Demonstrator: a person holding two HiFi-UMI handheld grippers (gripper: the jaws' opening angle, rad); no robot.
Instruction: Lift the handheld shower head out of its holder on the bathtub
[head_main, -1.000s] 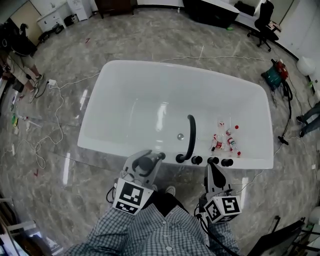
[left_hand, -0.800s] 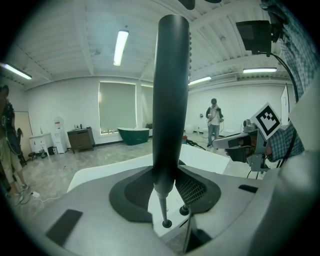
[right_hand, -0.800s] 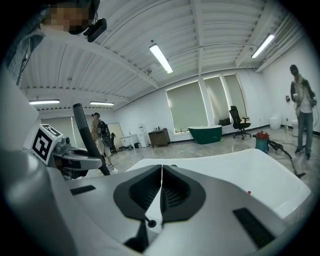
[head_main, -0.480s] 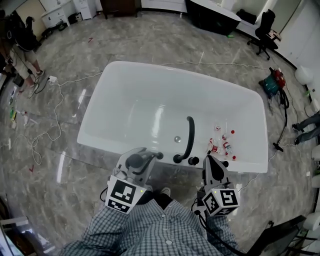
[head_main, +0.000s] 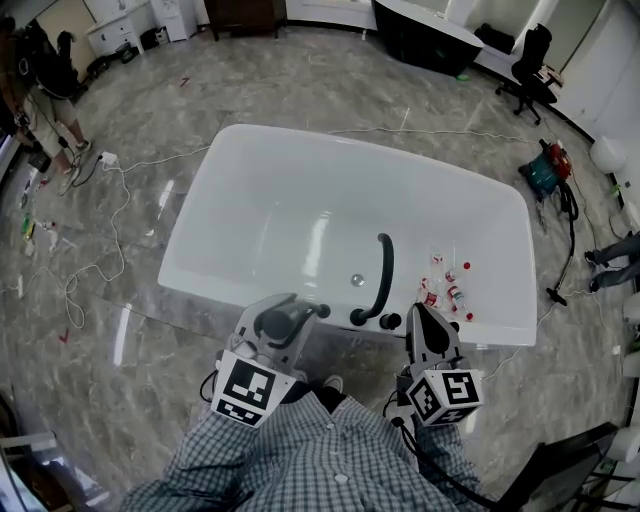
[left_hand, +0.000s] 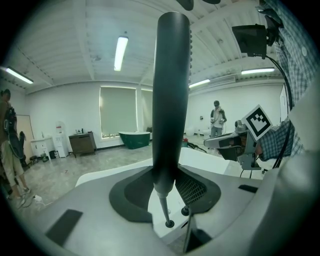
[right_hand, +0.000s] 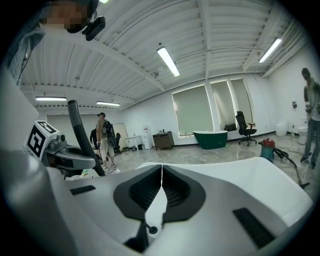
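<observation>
the shower head stands upright at the bathtub's near rim, 9 o'clock from the black spout. the grasp looks made, so next comes a straight pull upward; whether it has cleared its holder i cannot tell. the left gripper fingers pinch its handle. the right gripper fingers are pressed together, empty

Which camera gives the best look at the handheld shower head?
Left gripper view: the handheld shower head stands large, clamped by the left gripper. Head view mostly hides it behind that gripper; right gripper view shows it small, at far left.
</observation>
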